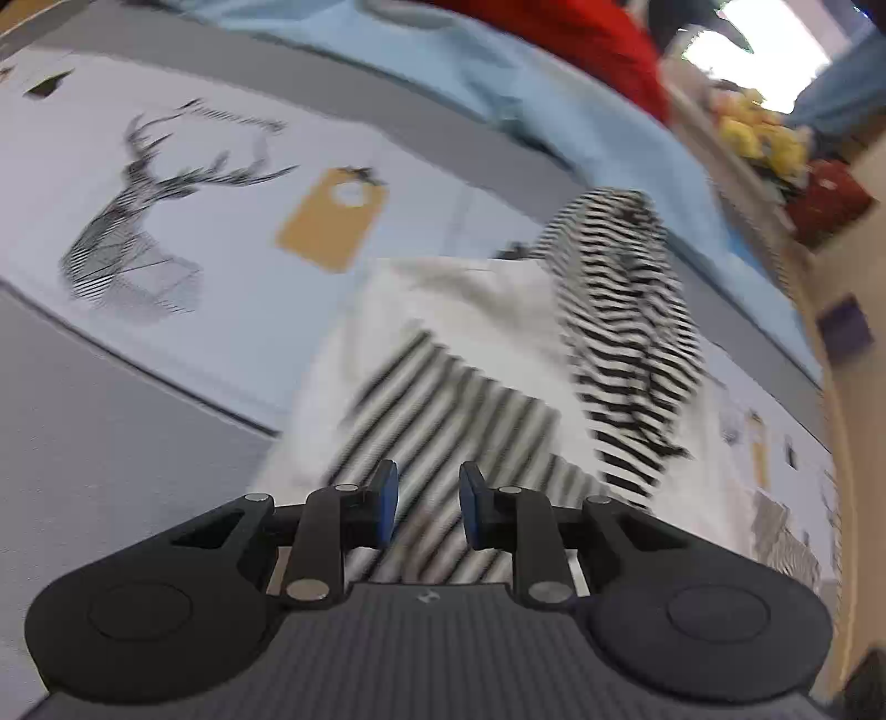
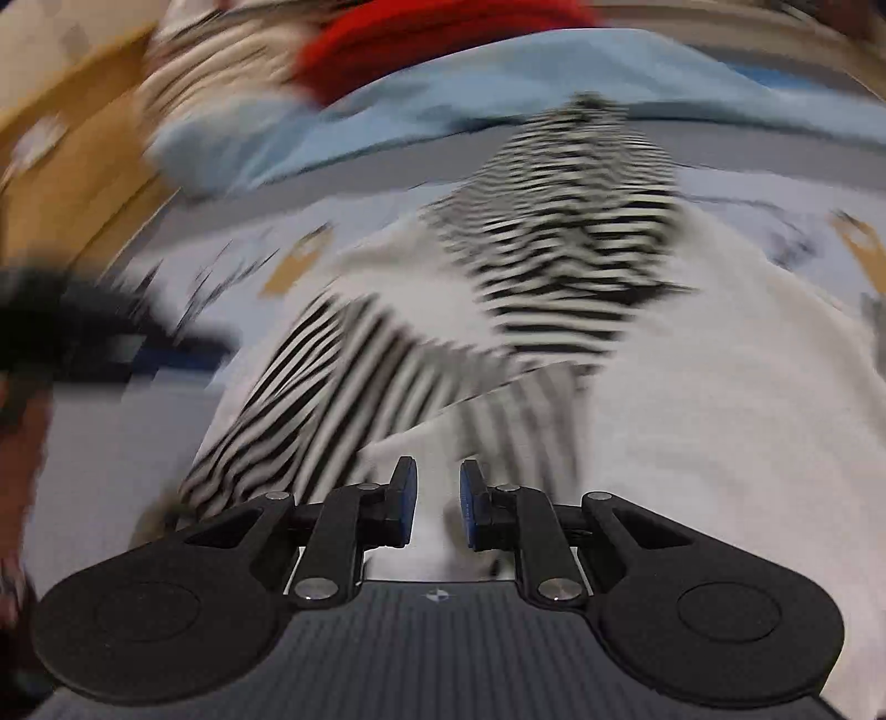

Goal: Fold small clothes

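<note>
Both views blurred by motion; detail limited. Landmark: white garment (image 1: pixel 443 310), lying on the printed cloth (image 1: pixel 232 243) that covers the grey table (image 1: pixel 83 443). Left of the garment in the left wrist view: deer print (image 1: pixel 133 221), then a tan tag print (image 1: pixel 332 219) just beside its far-left corner. Left gripper (image 1: pixel 425 507) hovers over the garment's near striped panel (image 1: pixel 443 421), fingers set narrowly apart with nothing between them that I can see. Right of that panel, a striped sleeve (image 1: pixel 626 343) lies bunched and twisted on the garment. Beyond the garment: blue cloth (image 1: pixel 554 111) and a red cloth (image 1: pixel 581 39). Right gripper (image 2: pixel 437 507) sits over the garment's near white edge (image 2: pixel 692 415), also narrowly parted, apparently empty; cannot tell whether cloth touches the pads. Risks, as judged: with gaps this narrow, a closing pinch may catch only the top layer, or miss the edge, so the fold drags unevenly. The bunched sleeve (image 2: pixel 559 232) could get trapped inside a fold and leave a lump. Fast motion may also slide the garment toward the blue cloth (image 2: pixel 498 88).
</note>
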Action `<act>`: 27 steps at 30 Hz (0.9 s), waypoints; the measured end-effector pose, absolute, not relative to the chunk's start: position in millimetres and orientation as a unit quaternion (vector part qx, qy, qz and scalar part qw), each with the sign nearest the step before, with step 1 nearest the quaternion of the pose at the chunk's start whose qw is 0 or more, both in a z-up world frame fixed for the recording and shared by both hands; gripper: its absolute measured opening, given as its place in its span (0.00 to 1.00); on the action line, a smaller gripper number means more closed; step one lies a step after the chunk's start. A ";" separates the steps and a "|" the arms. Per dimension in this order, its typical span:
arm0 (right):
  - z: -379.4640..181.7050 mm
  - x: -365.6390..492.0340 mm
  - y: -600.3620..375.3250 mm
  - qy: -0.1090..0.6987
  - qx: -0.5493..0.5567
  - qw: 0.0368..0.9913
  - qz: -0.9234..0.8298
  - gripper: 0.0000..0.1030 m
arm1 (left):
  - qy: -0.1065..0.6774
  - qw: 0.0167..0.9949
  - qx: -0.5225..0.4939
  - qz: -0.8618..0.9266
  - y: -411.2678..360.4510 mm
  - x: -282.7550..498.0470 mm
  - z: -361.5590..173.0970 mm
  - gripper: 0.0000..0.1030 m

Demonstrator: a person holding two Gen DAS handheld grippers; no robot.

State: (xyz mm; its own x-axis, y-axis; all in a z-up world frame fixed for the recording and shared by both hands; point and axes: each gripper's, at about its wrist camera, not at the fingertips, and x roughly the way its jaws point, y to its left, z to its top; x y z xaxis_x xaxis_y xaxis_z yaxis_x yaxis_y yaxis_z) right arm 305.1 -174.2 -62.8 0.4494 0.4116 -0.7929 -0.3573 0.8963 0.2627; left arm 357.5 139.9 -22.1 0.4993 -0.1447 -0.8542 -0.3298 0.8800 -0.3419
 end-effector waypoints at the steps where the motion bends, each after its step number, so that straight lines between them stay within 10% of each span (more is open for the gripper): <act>1: -65.0 301.9 -167.0 0.474 0.012 0.848 0.236 0.24 | 0.498 0.829 -0.245 0.065 145.1 359.4 -24.7 0.24; 12: -100.4 276.9 -122.5 0.480 -0.142 0.820 0.278 0.44 | 0.480 0.810 -0.319 0.110 187.8 356.6 -19.0 0.24; 21: -76.4 295.2 -157.4 0.465 -0.052 0.856 0.220 0.00 | 0.473 0.813 -0.321 0.111 188.0 360.8 -16.1 0.24; 27: -17.9 301.5 -257.4 0.330 0.155 0.926 0.097 0.00 | 0.474 0.817 -0.313 0.097 173.1 364.6 -15.0 0.24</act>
